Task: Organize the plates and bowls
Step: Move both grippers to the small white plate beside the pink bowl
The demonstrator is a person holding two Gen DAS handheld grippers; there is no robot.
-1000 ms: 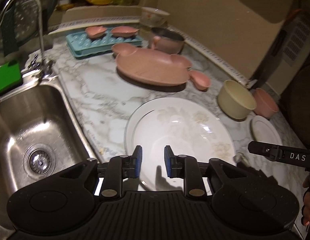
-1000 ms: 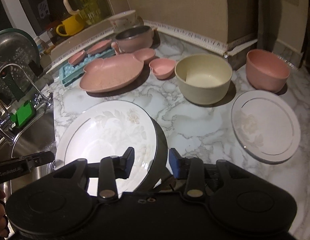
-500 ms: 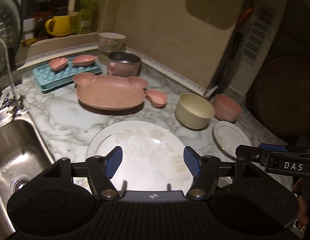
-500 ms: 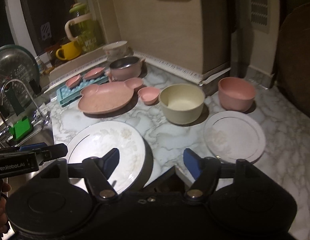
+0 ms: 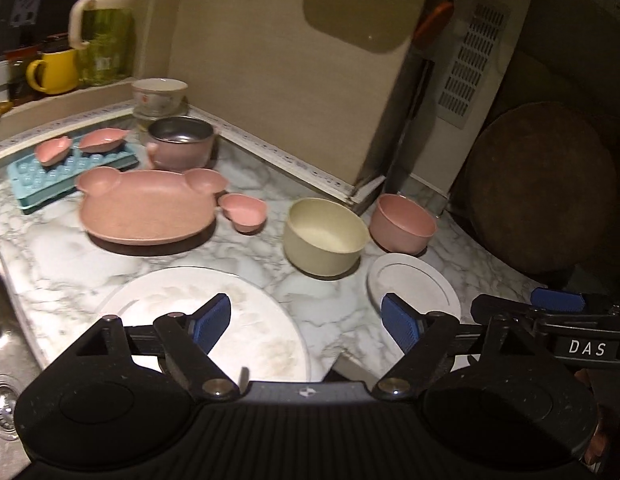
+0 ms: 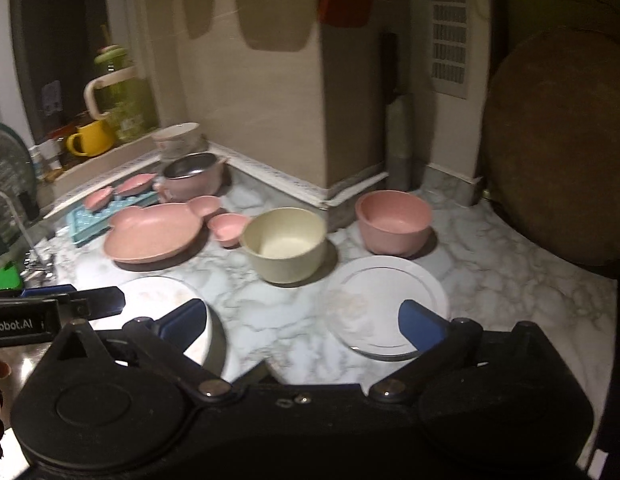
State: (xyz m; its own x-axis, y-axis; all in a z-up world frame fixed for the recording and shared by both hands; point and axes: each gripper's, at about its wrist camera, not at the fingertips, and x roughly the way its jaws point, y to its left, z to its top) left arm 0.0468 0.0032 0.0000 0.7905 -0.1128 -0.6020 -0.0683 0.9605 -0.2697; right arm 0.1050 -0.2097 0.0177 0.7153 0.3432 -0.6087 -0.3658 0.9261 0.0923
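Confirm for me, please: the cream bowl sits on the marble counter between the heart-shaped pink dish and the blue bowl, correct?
Not quite: that bowl beside the cream bowl is pink, not blue, as the right wrist view shows. The heart-shaped pink dish on the other side and the marble counter are right.

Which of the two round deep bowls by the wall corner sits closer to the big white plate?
The cream bowl. It stands between the pink bowl and the big white plate; the pink one is farther right.

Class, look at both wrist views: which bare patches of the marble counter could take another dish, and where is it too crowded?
Free: the marble between the large white plate and small white plate, in front of the cream bowl; also the counter right of the pink bowl. Crowded: the back corner around the bear-shaped plate, blue tray and steel-lined pot.
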